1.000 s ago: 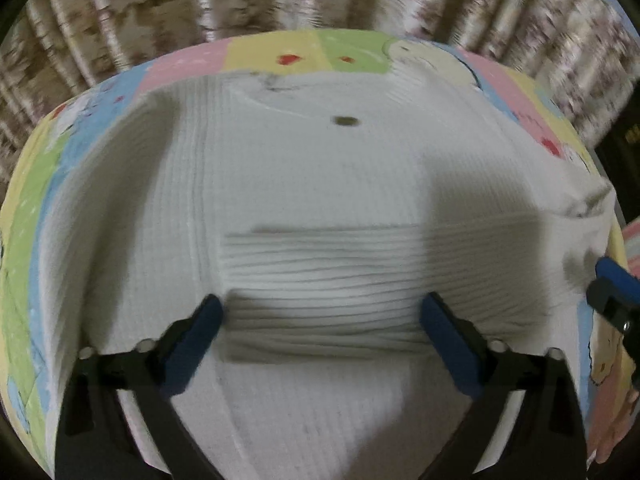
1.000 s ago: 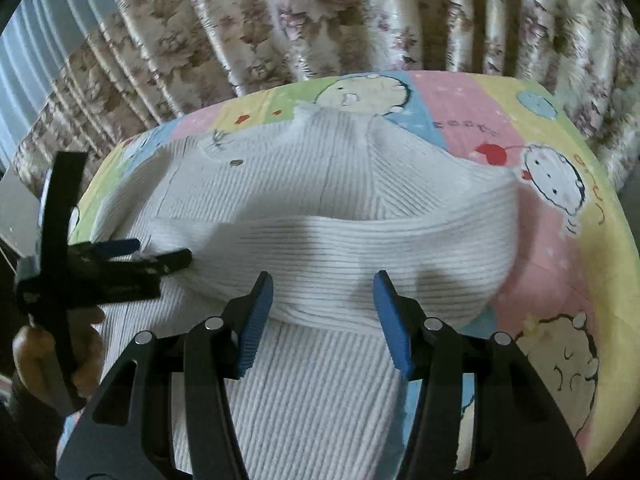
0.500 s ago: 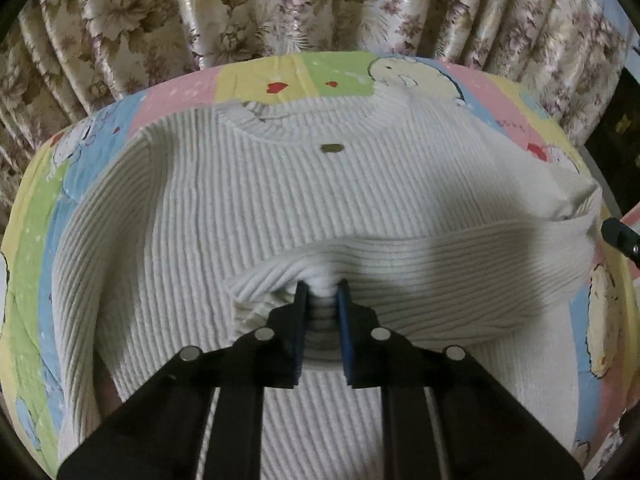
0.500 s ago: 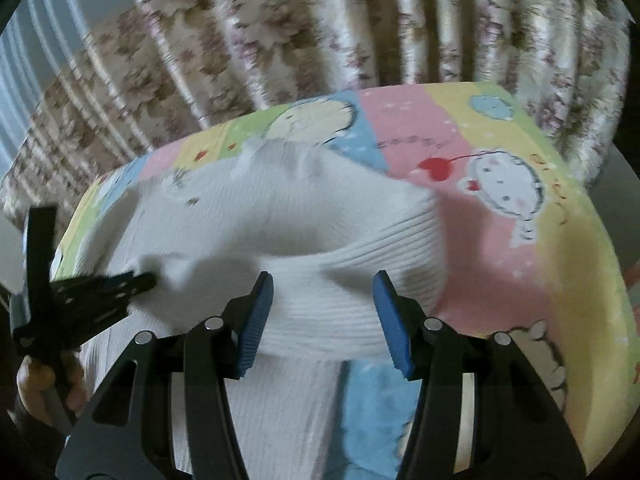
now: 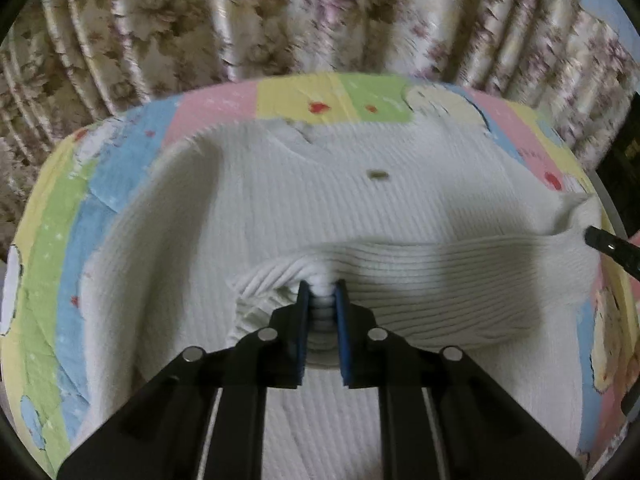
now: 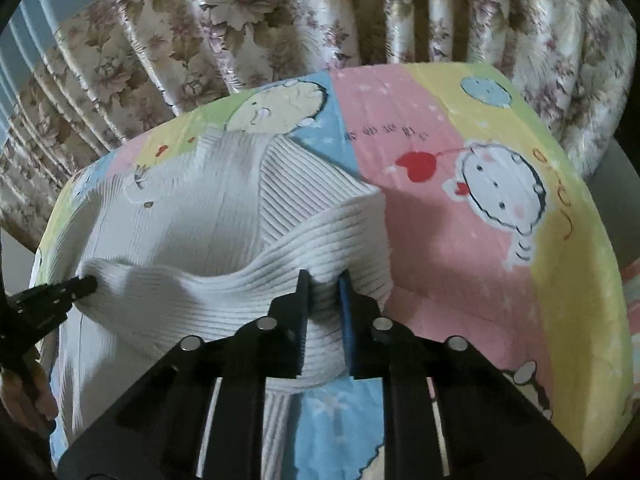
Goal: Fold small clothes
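Floral curtains (image 5: 280,20) are hung behind a surface that is covered by a cartoon-print sheet (image 6: 460,240) in pink, yellow, green and blue blocks. On this sheet a white ribbed sweater (image 5: 280,208) is laid out, its neckline at the far side and its body spread toward the near edge. A small dark mark (image 5: 378,175) is seen on the chest below the neckline.

One sleeve (image 5: 440,280) is folded across the body from the right, so that a raised band of ribbed knit is formed over the front. This band is pinched by the left gripper (image 5: 322,300) near its left end; the blue pads are drawn almost together, with a bunched ridge of knit squeezed between them. In the right wrist view the same gripper (image 6: 86,286) is seen from the side at the left, its black tip buried in the cloth, and part of the holding hand (image 6: 28,400) is shown at the lower left.

At the right end of the band, the fold is clamped by the right gripper (image 6: 324,300), its jaws nearly closed with only the thickness of the sleeve between them. Its black tip (image 5: 600,238) is seen at the right edge of the left wrist view, just beside the raised cloth. Between the two grips the sleeve is lifted off the body and sags slightly, and a shadow is cast beneath it.

To the right of the sweater, a red heart and a round cartoon face are printed on the bare sheet.
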`<action>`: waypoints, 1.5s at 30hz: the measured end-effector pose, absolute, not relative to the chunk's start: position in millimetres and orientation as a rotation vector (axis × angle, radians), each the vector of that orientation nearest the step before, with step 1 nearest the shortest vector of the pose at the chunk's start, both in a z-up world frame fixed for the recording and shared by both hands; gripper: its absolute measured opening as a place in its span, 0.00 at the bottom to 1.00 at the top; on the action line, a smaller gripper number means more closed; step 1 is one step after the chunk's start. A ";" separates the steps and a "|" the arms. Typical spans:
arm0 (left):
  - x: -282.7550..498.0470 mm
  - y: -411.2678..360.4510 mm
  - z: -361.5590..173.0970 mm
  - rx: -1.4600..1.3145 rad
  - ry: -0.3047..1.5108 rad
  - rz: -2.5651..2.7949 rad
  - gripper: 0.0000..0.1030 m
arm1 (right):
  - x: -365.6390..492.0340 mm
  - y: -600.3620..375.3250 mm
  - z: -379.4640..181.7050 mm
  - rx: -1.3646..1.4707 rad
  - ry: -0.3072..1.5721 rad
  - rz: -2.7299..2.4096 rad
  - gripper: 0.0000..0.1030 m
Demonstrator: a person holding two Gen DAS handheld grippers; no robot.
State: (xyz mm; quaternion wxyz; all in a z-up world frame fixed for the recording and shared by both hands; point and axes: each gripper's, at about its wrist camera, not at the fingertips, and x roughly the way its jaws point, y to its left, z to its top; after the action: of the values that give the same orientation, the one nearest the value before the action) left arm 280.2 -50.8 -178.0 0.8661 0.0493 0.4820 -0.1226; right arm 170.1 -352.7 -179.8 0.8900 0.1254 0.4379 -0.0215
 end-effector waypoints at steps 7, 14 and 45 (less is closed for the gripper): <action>316.6 -3.1 -178.5 0.126 0.992 -0.132 0.12 | 203.0 -307.0 -156.3 0.211 0.821 0.075 0.12; 328.8 9.2 -191.9 0.183 1.002 -0.090 0.12 | 266.6 -282.0 -194.9 0.199 0.933 0.065 0.12; 309.7 18.6 -192.4 0.187 1.050 -0.038 0.24 | 206.1 -359.4 -212.6 0.184 1.004 0.043 0.08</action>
State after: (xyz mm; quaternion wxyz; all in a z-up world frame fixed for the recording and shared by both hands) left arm 309.7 18.6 -192.4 0.8609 0.0889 0.5006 -0.0181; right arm 206.1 -359.4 -212.6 0.8723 0.0882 0.4804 0.0208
